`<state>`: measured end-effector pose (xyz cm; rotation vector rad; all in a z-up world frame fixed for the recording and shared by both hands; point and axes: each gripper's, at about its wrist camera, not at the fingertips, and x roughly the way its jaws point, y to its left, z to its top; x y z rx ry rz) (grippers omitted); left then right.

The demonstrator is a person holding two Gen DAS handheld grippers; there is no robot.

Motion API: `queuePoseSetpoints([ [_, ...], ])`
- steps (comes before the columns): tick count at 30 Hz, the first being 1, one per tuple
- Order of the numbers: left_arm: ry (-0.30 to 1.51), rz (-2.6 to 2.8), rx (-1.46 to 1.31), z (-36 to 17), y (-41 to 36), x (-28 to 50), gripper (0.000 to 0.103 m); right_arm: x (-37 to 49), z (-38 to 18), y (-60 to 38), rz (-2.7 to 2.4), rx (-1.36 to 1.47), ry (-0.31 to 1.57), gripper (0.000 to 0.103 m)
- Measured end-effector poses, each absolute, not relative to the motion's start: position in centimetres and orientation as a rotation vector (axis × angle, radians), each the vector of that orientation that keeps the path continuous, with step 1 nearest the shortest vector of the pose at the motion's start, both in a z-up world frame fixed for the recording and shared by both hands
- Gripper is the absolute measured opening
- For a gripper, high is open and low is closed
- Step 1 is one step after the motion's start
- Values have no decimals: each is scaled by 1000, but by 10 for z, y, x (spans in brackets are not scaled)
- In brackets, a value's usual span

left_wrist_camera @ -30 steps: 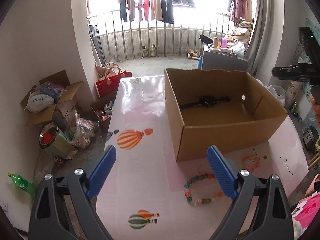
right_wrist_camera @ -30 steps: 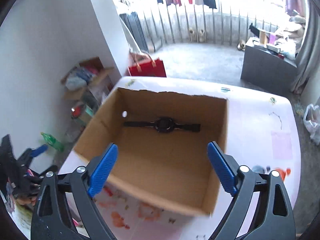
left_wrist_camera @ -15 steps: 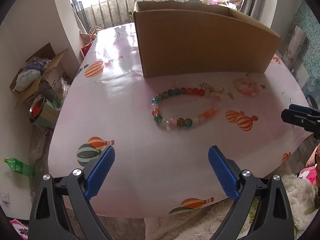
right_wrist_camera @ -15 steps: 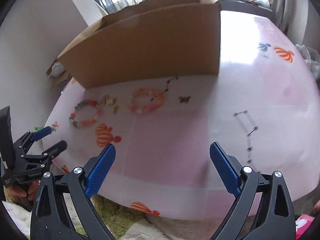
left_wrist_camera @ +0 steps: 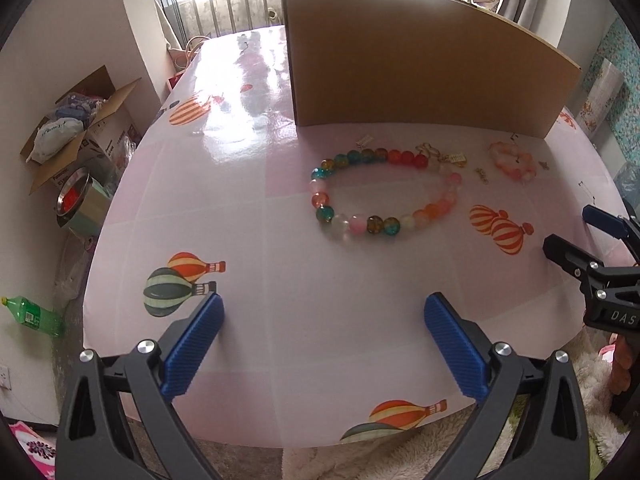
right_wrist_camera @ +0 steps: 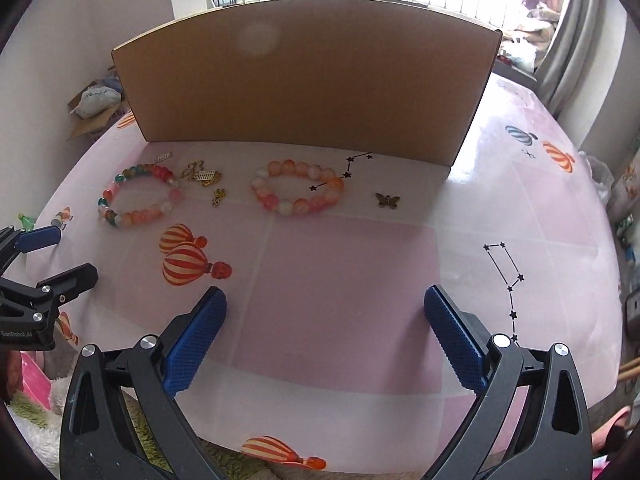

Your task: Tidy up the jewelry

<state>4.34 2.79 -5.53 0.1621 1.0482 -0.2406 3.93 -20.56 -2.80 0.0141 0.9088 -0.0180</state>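
Pink glossy tablecloth (right_wrist_camera: 344, 272), printed with striped hot-air balloons and small black star constellations, covers a table seen from both wrist cameras. At the far side stands a plain brown cardboard box (right_wrist_camera: 304, 80), its tall near wall facing the cameras (its inside is hidden from here).

Jewelry lies in a loose row on the cloth just in front of the box. On the left is a multicoloured bead bracelet (left_wrist_camera: 384, 196) with teal, amber, red, pink and clear beads, lying flat in an open ring. Just beside it on the right sit a few small gold charms (right_wrist_camera: 202, 176), one touching or nearly touching the bracelet; which, I cannot tell. Further right lies a smaller pink and orange bead bracelet (right_wrist_camera: 298, 188), and near that, a little bronze butterfly charm (right_wrist_camera: 387, 200). All pieces are on the table, outside the box.

The left gripper (left_wrist_camera: 322, 344) hovers low over the near edge of the table with its blue ribbed pads spread wide apart, holding nothing; the multicoloured bracelet lies ahead of it, well apart. The right gripper (right_wrist_camera: 326, 336) is likewise spread wide and empty, pointed toward the pink and orange bracelet, also well apart from it. Each gripper appears at the edge of the other's view.

To the left of the table, a green plastic bottle (left_wrist_camera: 34, 316) lies on the floor.
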Motion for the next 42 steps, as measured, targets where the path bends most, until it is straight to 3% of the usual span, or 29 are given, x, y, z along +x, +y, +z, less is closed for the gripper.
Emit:
queuePoseSetpoints([
  [21,1071,-232,155,-54,27,49,99,45,-42,-212,56,154,857,95],
  [27,933,-273,60,-30,35,48,97,44,-33,-230,141,304,851,94],
  [33,897,-274,37,-19,35,74,71,48,-30,-225,255,409,845,74],
  [38,943,-236,106,-32,27,97,67,57,-30,-211,270,390,867,67],
  [42,978,-250,145,-48,21,91,56,62,-27,-201,276,366,870,61],
])
